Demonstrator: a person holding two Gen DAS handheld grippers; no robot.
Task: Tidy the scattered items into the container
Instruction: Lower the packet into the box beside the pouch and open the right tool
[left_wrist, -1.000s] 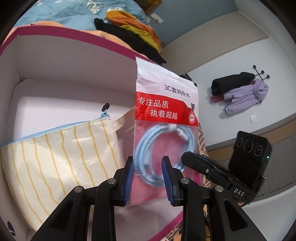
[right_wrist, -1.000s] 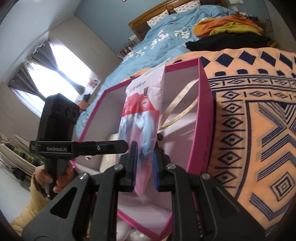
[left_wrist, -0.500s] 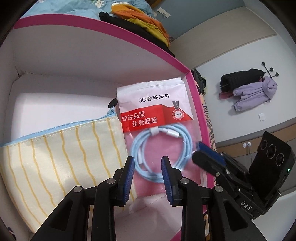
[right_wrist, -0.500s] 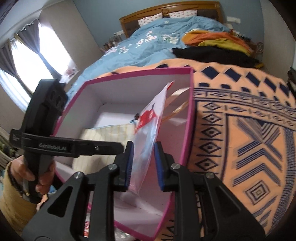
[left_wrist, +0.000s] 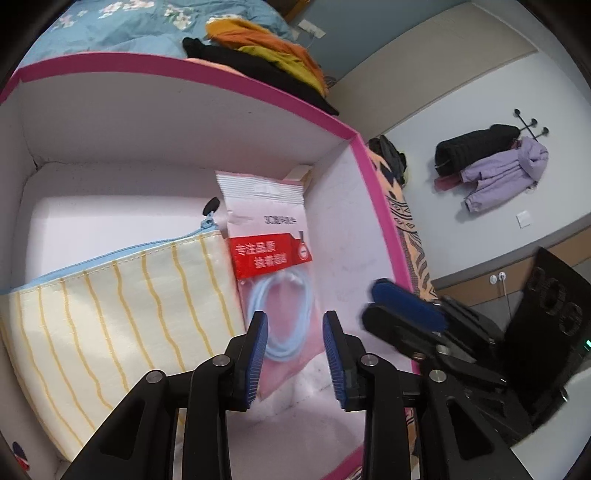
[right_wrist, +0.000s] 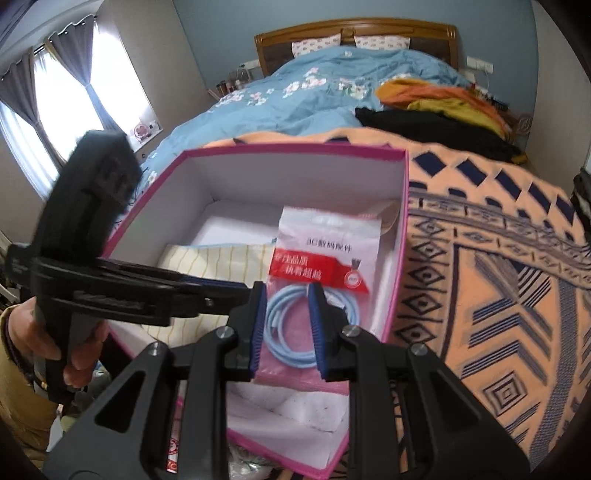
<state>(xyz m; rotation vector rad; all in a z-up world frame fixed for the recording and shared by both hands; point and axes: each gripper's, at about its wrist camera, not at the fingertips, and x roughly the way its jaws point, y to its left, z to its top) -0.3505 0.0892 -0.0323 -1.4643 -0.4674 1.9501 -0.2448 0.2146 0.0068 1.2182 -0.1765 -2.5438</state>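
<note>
Pink rim, white walls: the box (right_wrist: 400, 236) sits on the patterned orange blanket (right_wrist: 498, 258) at the foot of the bed, and the cable packet (right_wrist: 325, 280) lies inside it, flat against the right-hand wall, beside the yellow-striped zip pouch (left_wrist: 110, 317).

My left gripper (left_wrist: 295, 354) hangs over the packet's lower end with its jaws opening; the coiled blue cable shows through the gap, but the pads touch nothing. My right gripper (right_wrist: 286, 325) is also parted and empty, the packet lying below and between its fingers without contact.

Much is cut off. The packet's bottom edge disappears behind my own fingers in both views. The printing on its white top is blurred in the left view and only partly legible in the right. The pouch's near end runs out of frame, and my left gripper's body covers part of it in the right view. A pale strip in the far right corner of the box (left_wrist: 301, 173) I cannot identify.

Open floor remains at the back of the box, behind pouch and packet. The packet is tight to the wall; the near floor is bare.
</note>
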